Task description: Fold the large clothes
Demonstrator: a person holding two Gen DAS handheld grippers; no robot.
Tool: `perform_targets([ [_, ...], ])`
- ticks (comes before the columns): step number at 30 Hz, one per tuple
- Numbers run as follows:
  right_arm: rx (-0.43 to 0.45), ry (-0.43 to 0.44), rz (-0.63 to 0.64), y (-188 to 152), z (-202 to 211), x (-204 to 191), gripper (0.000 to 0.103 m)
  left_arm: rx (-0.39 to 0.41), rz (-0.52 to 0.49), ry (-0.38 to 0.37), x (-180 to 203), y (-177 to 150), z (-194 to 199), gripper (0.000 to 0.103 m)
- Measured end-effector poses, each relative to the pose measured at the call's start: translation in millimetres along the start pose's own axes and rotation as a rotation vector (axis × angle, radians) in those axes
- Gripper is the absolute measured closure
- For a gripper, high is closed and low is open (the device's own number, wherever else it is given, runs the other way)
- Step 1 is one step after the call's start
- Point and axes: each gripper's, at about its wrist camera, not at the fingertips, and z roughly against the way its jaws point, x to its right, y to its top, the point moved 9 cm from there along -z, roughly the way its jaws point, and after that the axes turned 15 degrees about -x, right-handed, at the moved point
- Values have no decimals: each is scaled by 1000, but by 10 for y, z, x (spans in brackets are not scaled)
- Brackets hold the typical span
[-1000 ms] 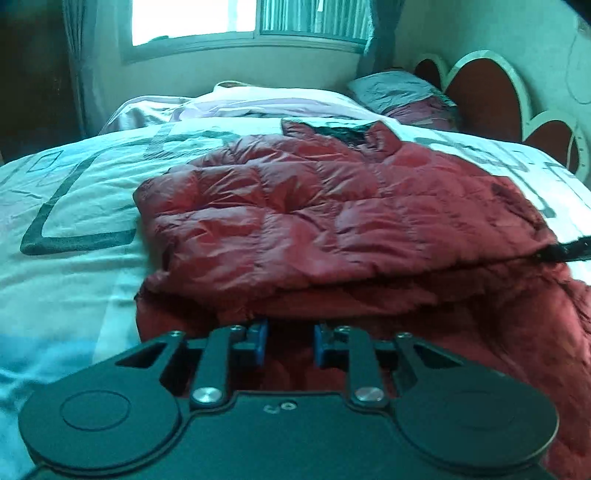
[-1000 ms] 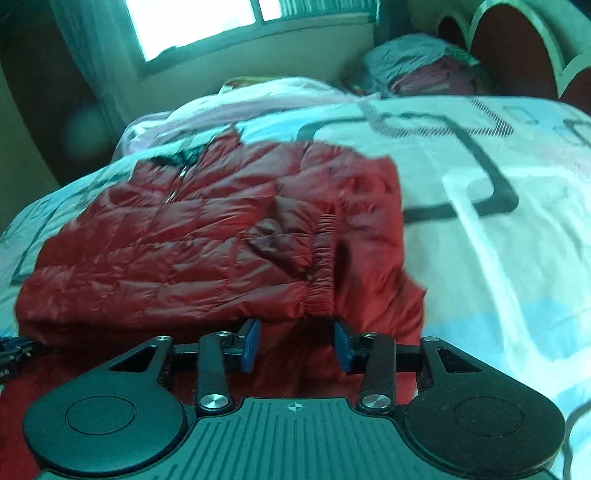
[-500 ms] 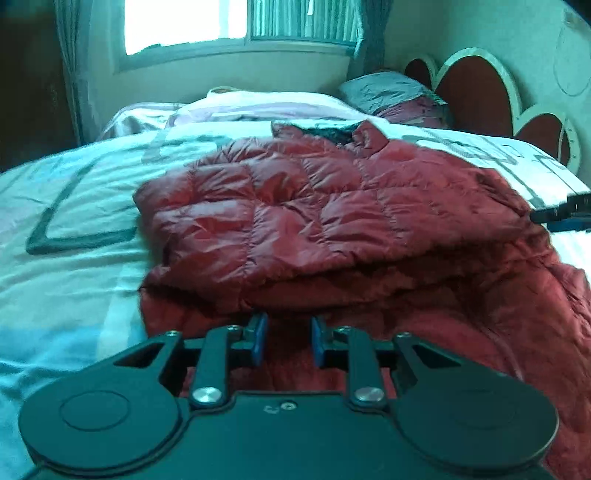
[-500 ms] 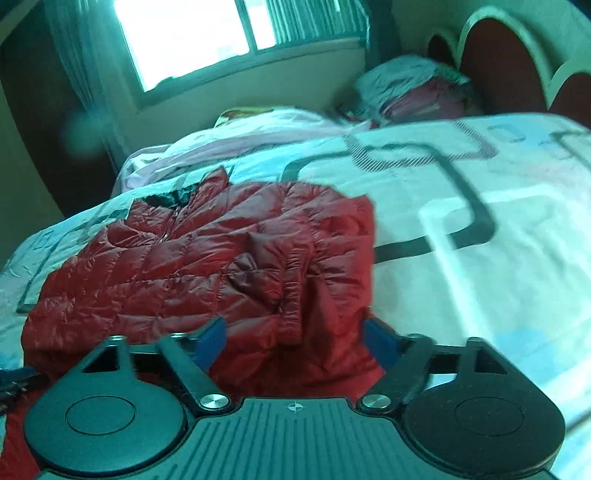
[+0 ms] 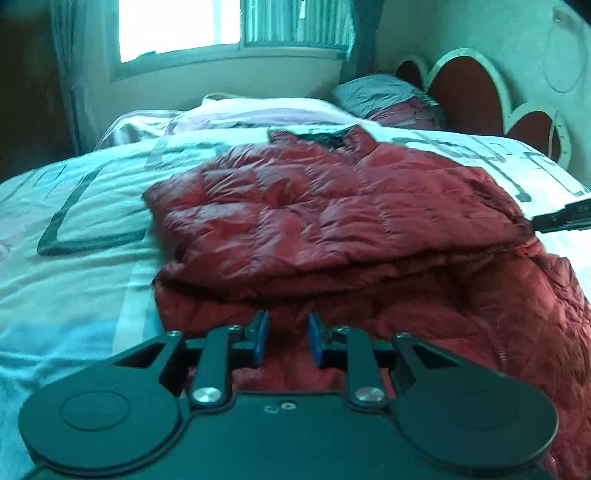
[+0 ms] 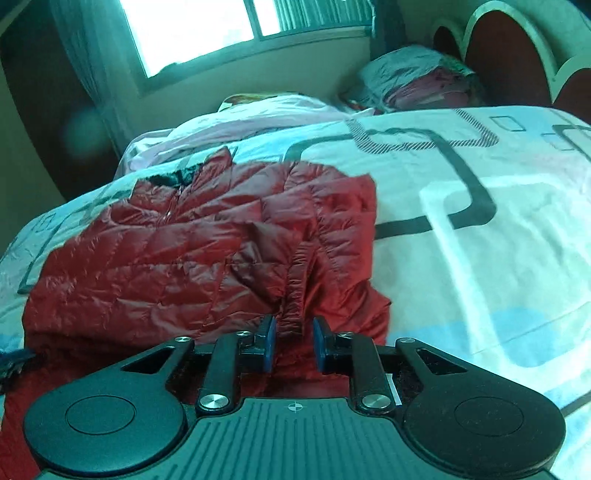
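A dark red quilted puffer jacket (image 5: 332, 221) lies on the bed, collar toward the window, sleeves folded across its front. It also shows in the right wrist view (image 6: 207, 240). My left gripper (image 5: 284, 339) sits at the jacket's near hem on the left side, its blue pads narrowly apart with red fabric between them. My right gripper (image 6: 293, 343) sits at the near hem on the right side, pads narrowly apart around the gathered sleeve cuff (image 6: 295, 280). The tip of the right gripper shows at the right edge of the left wrist view (image 5: 561, 218).
The bed cover (image 6: 480, 240) is white with grey line patterns and blue patches. Pillows and folded bedding (image 5: 388, 99) lie by the red and white headboard (image 5: 465, 88). A window (image 5: 229, 29) and curtains are behind the bed.
The right gripper opened wide half a second ago and has closed back to a narrow gap at the sleeve cuff. The left gripper has stayed at the hem; the views shifted slightly.
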Motion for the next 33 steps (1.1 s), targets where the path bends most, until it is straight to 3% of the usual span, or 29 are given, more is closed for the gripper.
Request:
perform_targets([
  [6,-29,-6,-3,98,-265,-65,79,0,35,0,-107,299,-357,79],
  [9,-22,-25,-6,112,-267,-49,79,-23,28,4,-137,274,-419,79],
  [13,44,-68,13,55,63,-53,79,-33,10,38,-177,38,-128,81],
  [17,60,-69,67,87,75,-164,79,83,18,3,-130,166,177,80],
  [19,40,-67,68,127,-68,-203,79,92,-6,30,-88,337,89,65],
  [21,0,-84,65,129,-262,-207,79,62,-15,31,-63,427,-128,62],
  [23,-43,-111,69,98,-434,-177,79,-28,-16,31,-76,392,-465,62],
  [27,-62,-134,77,81,-490,-153,79,-13,-44,45,-62,369,-469,63],
  [29,-37,-126,69,73,-322,-160,78,6,-43,74,-74,337,-317,35],
  [30,-12,-127,62,61,-216,-160,54,34,-43,103,-85,310,-218,6],
  [31,26,-131,63,35,-88,-171,16,58,-47,121,-81,280,-141,3],
  [33,65,-120,97,-45,118,-243,11,58,-53,114,-77,197,-15,9],
])
